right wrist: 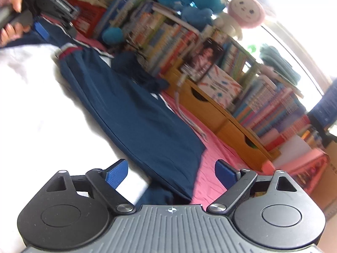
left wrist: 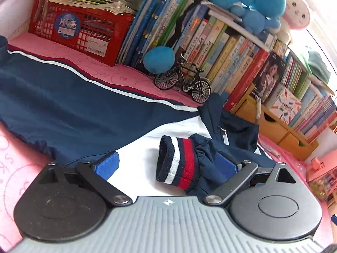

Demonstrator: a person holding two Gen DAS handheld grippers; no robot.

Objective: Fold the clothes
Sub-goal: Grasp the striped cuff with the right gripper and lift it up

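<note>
- Lying spread across the pink bedsheet (left wrist: pixel 31 160), the navy-and-white jacket (left wrist: pixel 63 109) has its white panel in the middle and navy sleeves to either side.
- One sleeve's striped cuff (left wrist: pixel 179 164), banded navy, white and red, rests on the white panel, right between the fingers of the left gripper (left wrist: pixel 166 164).
- The left gripper's jaws are spread wide; the right blue pad (left wrist: pixel 226 164) sits against the gathered navy cloth just behind the cuff, and the left pad lies on the white fabric, apart from the cuff. Nothing is clamped.
- The right gripper (right wrist: pixel 170 174) is also spread wide, gripping nothing, hovering over the edge of a navy sleeve (right wrist: pixel 137 122) where it meets the bedsheet.
- In the right wrist view, a hand (right wrist: pixel 12 10) holds the left gripper at the far top left, over the jacket.
- Beyond the jacket stand a red plastic crate (left wrist: pixel 84 33) stacked with papers, a long row of books (left wrist: pixel 221 48), a small model bicycle (left wrist: pixel 183 80) and blue and pink plush toys (left wrist: pixel 263 2) above the shelf.
</note>
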